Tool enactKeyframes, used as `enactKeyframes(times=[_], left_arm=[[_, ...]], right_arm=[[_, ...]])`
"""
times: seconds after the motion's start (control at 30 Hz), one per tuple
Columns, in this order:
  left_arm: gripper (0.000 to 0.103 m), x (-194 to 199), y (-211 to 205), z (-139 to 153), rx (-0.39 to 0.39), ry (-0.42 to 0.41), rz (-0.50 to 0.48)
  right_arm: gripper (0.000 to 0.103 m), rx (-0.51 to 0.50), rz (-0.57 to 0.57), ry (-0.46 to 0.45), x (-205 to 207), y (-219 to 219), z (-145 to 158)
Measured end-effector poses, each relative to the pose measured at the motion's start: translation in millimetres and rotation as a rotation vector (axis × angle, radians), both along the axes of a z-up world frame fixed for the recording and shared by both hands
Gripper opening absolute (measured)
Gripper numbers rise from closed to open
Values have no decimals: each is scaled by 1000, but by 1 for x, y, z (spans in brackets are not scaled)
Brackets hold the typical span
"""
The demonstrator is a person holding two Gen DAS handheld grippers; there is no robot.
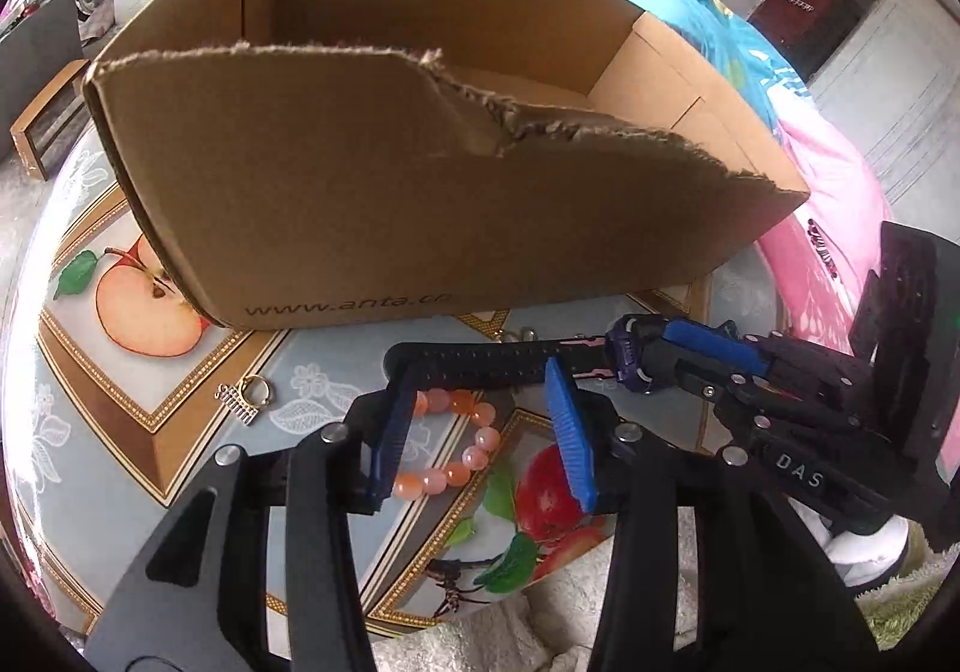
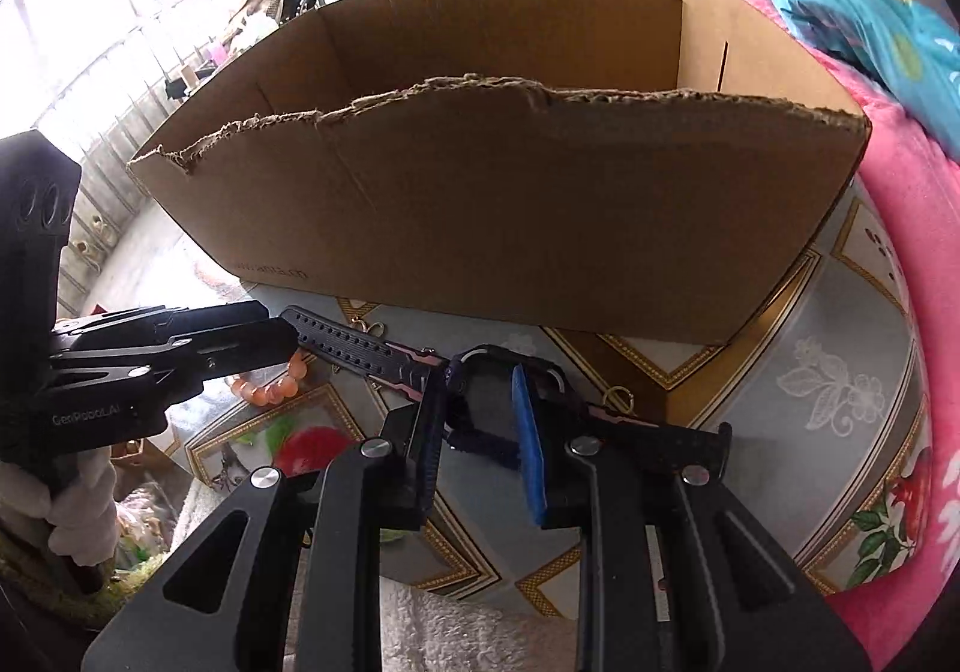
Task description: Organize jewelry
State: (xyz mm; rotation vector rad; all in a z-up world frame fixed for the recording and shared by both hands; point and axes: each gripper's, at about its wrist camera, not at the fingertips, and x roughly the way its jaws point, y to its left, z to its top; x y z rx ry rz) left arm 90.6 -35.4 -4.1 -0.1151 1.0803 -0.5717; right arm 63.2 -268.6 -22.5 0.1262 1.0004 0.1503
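An orange bead bracelet [image 1: 465, 447] lies on the table, and my left gripper [image 1: 480, 402] is open with its fingers on either side of it. The bracelet shows partly in the right wrist view [image 2: 270, 387]. A black and purple watch [image 1: 528, 363] lies just beyond. My right gripper [image 2: 480, 414] straddles the watch's case [image 2: 474, 372], its blue pads close to it; whether it grips is unclear. A gold ring [image 1: 255, 390] and a silver hair clip [image 1: 240, 405] lie to the left. An open cardboard box [image 1: 420, 180] stands behind them.
The table carries a fruit-print cloth [image 1: 150, 306]. A pink blanket [image 2: 900, 312] and a turquoise quilt [image 2: 870, 12] lie to the right. A small gold ring loop [image 2: 621, 396] lies near the watch strap. A wooden frame [image 1: 42, 120] stands at far left.
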Motion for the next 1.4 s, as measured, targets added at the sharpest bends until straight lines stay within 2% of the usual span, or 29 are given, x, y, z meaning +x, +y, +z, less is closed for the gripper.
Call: enactKeyframes(times=[0.2,0.37,0.57,0.7,0.9,1.03,1.13,1.23,1.4], left_arm=[[42,6,-8,-4,70,-8,19],[44,10,-18,-7,101,-10,24],[56,11,-31,-7,126,-15,23],[60,12,-36,-9,91,4,29],[60,17,-25,-12,-78,91,41],[60,14,-28,-9,-142,75,32],[57,12,-30,-1,-147,41,24],[44,10,-34,2,-134,26,18],[40,7,-38,7,-115,4,9]], right_arm=[[23,-1,-48,-4,-2,-12,2],[23,-10,-27,-10,0,-13,1],[23,32,-16,-11,-1,-9,2],[23,56,-13,-14,1,-11,-1],[23,72,-13,-21,0,-12,-2],[23,71,-8,-23,-2,-13,-3],[23,69,-4,-26,-2,-14,-4],[23,68,0,-27,-2,-13,-4],[23,61,12,-33,-3,-10,-3]])
